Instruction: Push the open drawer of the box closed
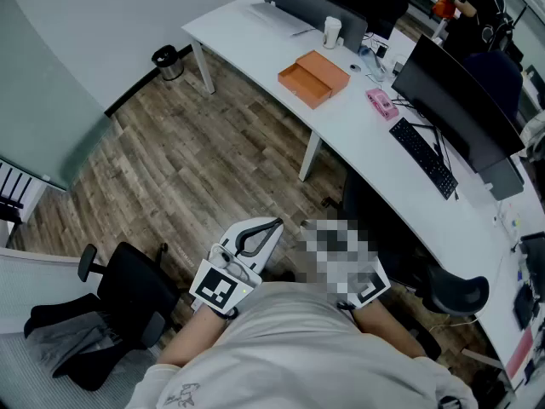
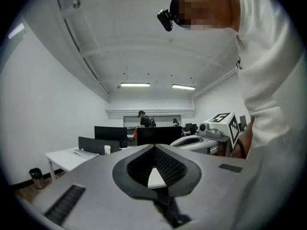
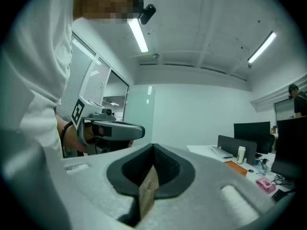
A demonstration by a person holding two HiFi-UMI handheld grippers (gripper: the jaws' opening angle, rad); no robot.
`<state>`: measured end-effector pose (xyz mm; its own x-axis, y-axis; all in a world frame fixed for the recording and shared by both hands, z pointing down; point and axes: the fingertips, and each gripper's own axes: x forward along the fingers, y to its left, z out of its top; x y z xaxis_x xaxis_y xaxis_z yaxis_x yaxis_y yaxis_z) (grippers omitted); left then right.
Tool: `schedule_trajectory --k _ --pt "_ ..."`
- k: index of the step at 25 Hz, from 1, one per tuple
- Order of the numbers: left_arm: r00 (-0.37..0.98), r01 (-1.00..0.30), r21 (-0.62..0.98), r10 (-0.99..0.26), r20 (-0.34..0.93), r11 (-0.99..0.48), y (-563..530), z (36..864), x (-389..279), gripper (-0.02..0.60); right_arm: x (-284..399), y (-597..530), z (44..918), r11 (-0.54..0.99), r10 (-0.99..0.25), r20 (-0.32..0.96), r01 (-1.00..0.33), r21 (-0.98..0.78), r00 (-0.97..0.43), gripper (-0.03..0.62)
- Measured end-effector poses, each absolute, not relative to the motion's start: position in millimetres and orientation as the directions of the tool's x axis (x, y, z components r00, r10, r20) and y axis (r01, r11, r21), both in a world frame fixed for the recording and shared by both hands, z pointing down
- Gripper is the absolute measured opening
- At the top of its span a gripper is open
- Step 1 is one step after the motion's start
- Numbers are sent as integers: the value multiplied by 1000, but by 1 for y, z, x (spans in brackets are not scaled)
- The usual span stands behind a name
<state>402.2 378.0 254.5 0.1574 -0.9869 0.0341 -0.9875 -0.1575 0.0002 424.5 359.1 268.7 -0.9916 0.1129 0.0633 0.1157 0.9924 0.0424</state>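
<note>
Left tongs clenched, empty. Right tongs clenched, empty. Both level at the person's chest, well apart from the table. Orange box, drawer out, sits near table's front edge toward far corner.

The box lies on the desk, the keyboard to its right.

floor: brown wood-look planks, matt
tabletop: smooth, white
box: orange, matt, card-like
left gripper: matt grey plastic, ribbed black lining
</note>
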Motion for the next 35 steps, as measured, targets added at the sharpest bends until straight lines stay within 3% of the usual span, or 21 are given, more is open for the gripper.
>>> schedule_trajectory --k 18,35 --pt "157 -986 52 -988 14 -156 393 260 329 -2 350 368 275 993 110 91 113 30 -990 2" --pt "162 -985 70 -987 18 -160 453 249 117 -2 119 436 261 983 172 105 177 42 -980 2"
